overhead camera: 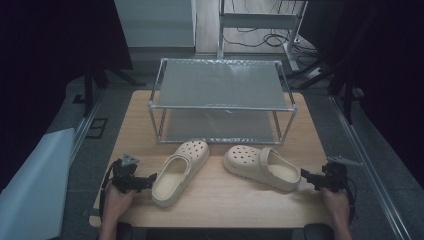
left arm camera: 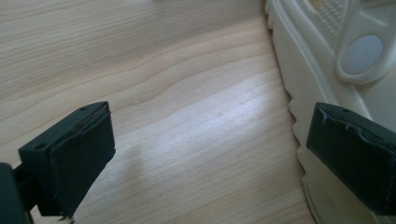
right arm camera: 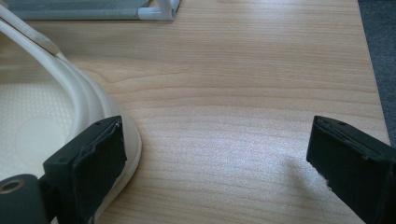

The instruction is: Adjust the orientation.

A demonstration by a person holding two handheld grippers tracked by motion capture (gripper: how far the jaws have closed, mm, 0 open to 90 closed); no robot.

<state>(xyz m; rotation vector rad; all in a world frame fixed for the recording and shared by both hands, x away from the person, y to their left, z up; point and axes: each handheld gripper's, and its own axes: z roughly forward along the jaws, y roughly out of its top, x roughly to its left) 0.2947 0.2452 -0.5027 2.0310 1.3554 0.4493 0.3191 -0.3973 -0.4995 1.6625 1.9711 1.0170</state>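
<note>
High view | left gripper (overhead camera: 150, 180) – wide, empty, beside left clog (overhead camera: 180, 171) | right gripper (overhead camera: 306, 176) – wide, empty

A two-tier metal rack (overhead camera: 220, 100) stands on the wooden table (overhead camera: 220, 200), well ahead of both grippers. Beyond it sit a pale cabinet (overhead camera: 155, 22), a white frame (overhead camera: 260, 22) and loose cables (overhead camera: 265, 40) on the floor.
</note>
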